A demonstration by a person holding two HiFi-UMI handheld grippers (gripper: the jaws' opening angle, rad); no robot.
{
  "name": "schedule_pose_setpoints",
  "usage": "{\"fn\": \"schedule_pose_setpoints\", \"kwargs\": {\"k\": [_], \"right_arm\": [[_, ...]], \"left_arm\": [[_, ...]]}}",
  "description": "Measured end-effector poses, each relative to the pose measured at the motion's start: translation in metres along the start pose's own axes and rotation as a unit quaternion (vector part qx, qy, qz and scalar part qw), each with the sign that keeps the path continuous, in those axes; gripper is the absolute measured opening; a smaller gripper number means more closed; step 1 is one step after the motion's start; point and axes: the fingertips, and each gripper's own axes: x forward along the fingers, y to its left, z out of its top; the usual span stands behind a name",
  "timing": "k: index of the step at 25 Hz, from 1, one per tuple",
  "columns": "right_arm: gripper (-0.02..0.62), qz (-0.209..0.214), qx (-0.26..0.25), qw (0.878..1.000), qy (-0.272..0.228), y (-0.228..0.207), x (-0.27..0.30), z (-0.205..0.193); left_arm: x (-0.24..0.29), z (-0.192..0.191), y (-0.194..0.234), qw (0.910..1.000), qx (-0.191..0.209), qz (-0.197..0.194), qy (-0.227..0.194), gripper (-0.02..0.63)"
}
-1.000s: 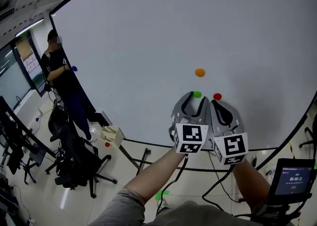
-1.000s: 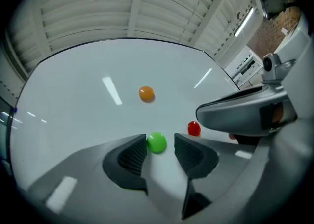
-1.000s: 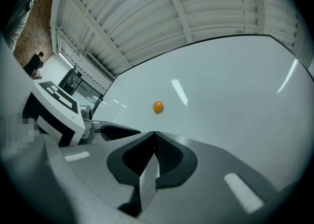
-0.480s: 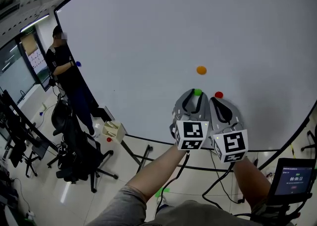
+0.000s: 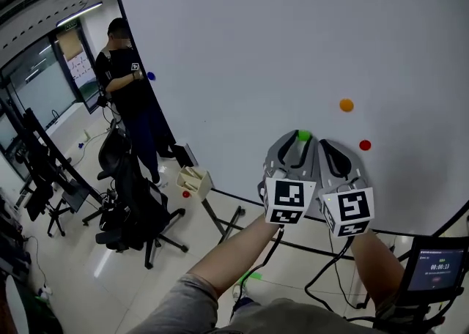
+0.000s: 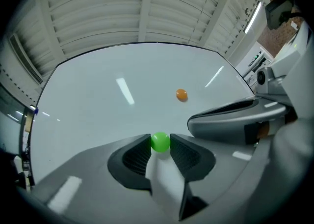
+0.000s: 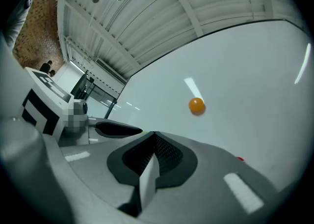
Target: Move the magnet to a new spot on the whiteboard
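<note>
Closest to you, below the whiteboard's (image 5: 278, 47) lower edge, your two forearms reach forward side by side, and a small lit screen (image 5: 437, 266) sits beneath the whiteboard's lower right corner.

Your left hand-held gripper (image 6: 160, 145) points at the lower part of the whiteboard. Its jaws have just been closing and now pinch the green magnet (image 5: 303, 135) between their tips, one pad pressing on each side of it. The magnet sits right at the whiteboard's surface, low and right of centre; whether it touches the whiteboard cannot be told.

Your right hand-held gripper (image 7: 153, 135) is just beside the left one, also aimed at the lower part of the whiteboard. Its jaws are pressed together with nothing between them.

On the whiteboard itself, a red magnet (image 5: 365, 145) sticks low down near the right edge, and an orange magnet (image 5: 346, 105) sits above it, higher up the whiteboard.

Further off, a beige box (image 5: 194, 179) stands on the floor just under the whiteboard's lower left edge, with a black office chair (image 5: 132, 201) beyond that edge. A person in dark clothes (image 5: 128, 83) stands at the whiteboard's left edge, close to a blue magnet (image 5: 151, 75) on the whiteboard.
</note>
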Motion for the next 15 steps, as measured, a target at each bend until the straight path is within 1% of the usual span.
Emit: {"fn": "schedule_pose_setpoints", "kwargs": {"k": [3,7,15], "right_arm": [[0.008,0.016,-0.003,1.0,-0.004,0.022,0.027,0.001],[0.008,0.033,-0.006,0.999,-0.016,0.044,0.059,0.016],[0.008,0.062,-0.011,0.997,-0.044,0.105,0.129,0.043]], "left_arm": [[-0.004,-0.006,0.033,0.9999,-0.009,0.009,0.001,0.124],[-0.012,-0.003,0.076,0.9996,-0.016,0.025,0.001,0.124],[-0.025,-0.008,0.175,0.9985,-0.013,0.053,-0.005,0.124]]}}
